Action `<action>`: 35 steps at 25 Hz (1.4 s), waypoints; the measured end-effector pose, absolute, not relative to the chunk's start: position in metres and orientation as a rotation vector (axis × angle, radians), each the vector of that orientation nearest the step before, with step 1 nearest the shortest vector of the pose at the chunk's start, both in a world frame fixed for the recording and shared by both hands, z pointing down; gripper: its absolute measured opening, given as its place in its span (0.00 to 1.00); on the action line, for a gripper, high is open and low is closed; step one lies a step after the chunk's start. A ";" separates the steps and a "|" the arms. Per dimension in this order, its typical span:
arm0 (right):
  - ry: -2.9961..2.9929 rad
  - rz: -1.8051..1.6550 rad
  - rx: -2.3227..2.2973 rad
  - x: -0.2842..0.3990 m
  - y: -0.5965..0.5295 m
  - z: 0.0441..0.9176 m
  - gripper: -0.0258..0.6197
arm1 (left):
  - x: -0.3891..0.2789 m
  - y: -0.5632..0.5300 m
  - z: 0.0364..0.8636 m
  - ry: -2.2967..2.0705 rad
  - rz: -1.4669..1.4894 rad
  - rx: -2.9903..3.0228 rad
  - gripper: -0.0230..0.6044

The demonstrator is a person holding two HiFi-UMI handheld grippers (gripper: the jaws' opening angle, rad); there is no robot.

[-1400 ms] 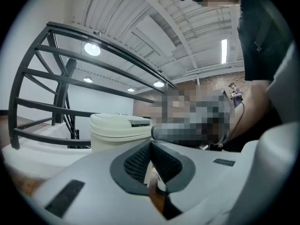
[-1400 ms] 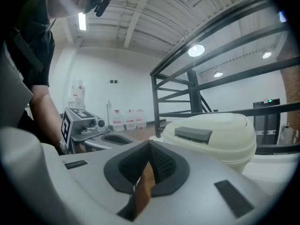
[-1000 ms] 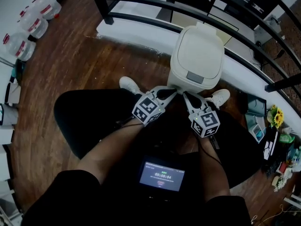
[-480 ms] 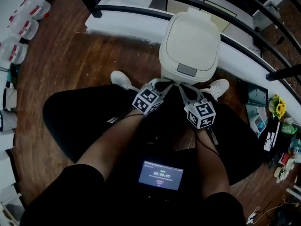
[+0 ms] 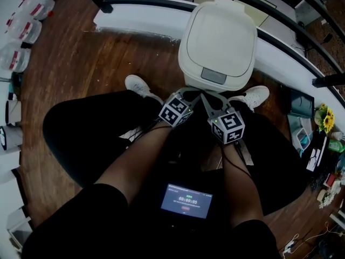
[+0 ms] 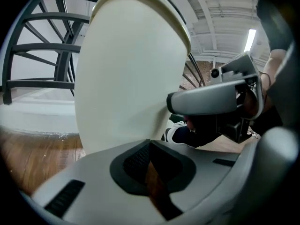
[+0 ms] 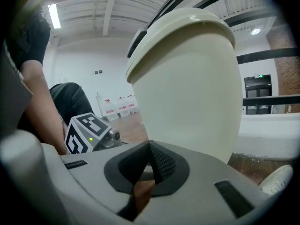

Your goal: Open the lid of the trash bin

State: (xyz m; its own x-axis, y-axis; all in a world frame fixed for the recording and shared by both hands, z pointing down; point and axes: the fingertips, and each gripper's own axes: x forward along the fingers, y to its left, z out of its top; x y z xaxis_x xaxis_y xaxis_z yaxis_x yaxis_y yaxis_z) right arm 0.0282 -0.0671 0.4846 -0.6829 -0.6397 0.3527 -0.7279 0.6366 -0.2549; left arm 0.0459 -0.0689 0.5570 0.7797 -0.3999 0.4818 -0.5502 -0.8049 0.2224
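Wooden floor (image 5: 81, 58) holds the trash bin (image 5: 218, 36); left gripper (image 6: 149, 144) and right gripper (image 7: 150, 146) jaws pressed together, empty.

The left forearm (image 5: 135, 166) and right forearm (image 5: 238, 183) stretch forward and down, bare below black sleeves. The left gripper (image 5: 190, 94) and right gripper (image 5: 208, 97) sit side by side (tips angled toward each other), each with its jaws pressed together, holding nothing.
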 end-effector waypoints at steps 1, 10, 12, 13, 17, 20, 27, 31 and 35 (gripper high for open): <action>-2.627 0.559 1.113 0.028 -0.068 0.486 0.07 | 0.048 -0.070 0.562 -0.729 0.603 2.610 0.09; -2.606 0.596 1.072 0.032 -0.070 0.499 0.07 | 0.041 -0.076 0.605 -0.827 0.687 2.485 0.09; -2.609 0.612 1.086 0.034 -0.072 0.499 0.07 | 0.037 -0.076 0.614 -0.841 0.706 2.460 0.09; -2.609 0.618 1.091 0.035 -0.073 0.499 0.07 | 0.036 -0.078 0.617 -0.853 0.704 2.452 0.09; -2.601 0.634 1.109 0.037 -0.078 0.506 0.07 | 0.037 -0.089 0.632 -0.883 0.708 2.432 0.09; -2.597 0.648 1.111 0.037 -0.077 0.510 0.07 | 0.040 -0.092 0.642 -0.904 0.697 2.403 0.09; -2.578 0.657 1.087 0.038 -0.083 0.524 0.07 | 0.044 -0.102 0.660 -0.904 0.719 2.372 0.09; -2.586 0.653 1.053 0.035 -0.086 0.524 0.07 | 0.039 -0.109 0.670 -0.923 0.758 2.344 0.09; -2.586 0.664 1.029 0.035 -0.086 0.528 0.07 | 0.038 -0.115 0.680 -0.932 0.783 2.313 0.09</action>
State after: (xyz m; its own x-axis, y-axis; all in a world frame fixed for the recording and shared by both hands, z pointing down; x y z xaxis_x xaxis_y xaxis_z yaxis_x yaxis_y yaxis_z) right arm 0.0349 -0.0857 0.5281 -0.7074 -0.5732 0.4136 -0.7015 0.6408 -0.3118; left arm 0.0379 -0.1152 0.6800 0.5959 -0.4372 0.6736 -0.7388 -0.6271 0.2466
